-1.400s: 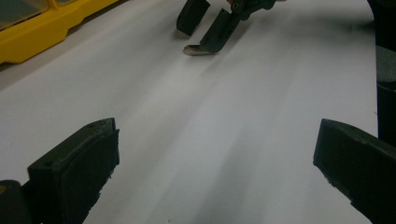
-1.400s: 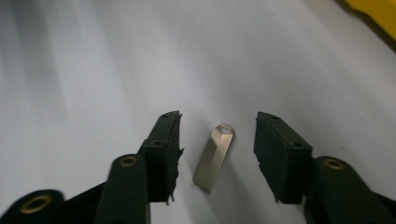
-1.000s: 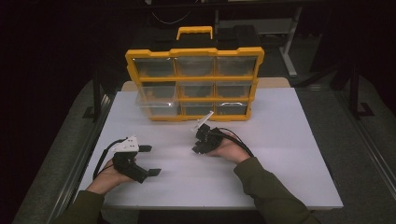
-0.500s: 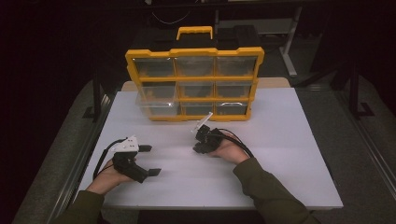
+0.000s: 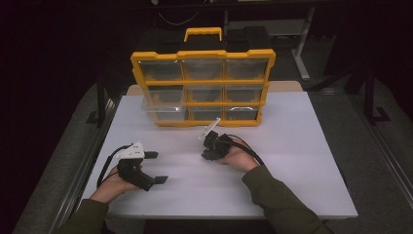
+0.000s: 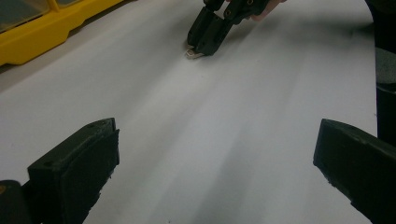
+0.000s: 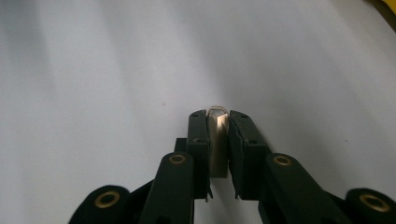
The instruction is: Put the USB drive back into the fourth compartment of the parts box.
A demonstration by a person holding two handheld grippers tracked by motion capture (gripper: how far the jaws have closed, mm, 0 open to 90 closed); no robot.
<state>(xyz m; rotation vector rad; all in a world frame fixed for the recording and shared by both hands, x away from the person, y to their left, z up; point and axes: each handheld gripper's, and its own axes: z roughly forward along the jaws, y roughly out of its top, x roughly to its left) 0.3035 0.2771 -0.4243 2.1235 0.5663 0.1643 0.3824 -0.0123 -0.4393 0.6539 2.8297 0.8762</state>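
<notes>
Right gripper (image 7: 218,122) jaws, just closed, clamp a small pale clip (image 7: 218,144); left gripper (image 5: 155,167) gapes. Yellow organizer (image 5: 202,87) at 12 o'clock, drawer contents indiscernible.

Count on the tabletop (image 5: 292,161): one. Organizer (image 5: 202,87), yellow: one, with one handle (image 5: 203,33) on top. Drawers in it: nine, three rows of three; one drawer (image 5: 163,108), lower left, stands pulled out. Claws: two, left claw (image 5: 155,167) and right claw (image 5: 207,146), two black jaws each. Hands: two, one per claw. Sleeves: two. Small pale piece (image 7: 218,140) with a wire loop, between the right claw's jaws: one. Cables: two, one trailing from each claw.
</notes>
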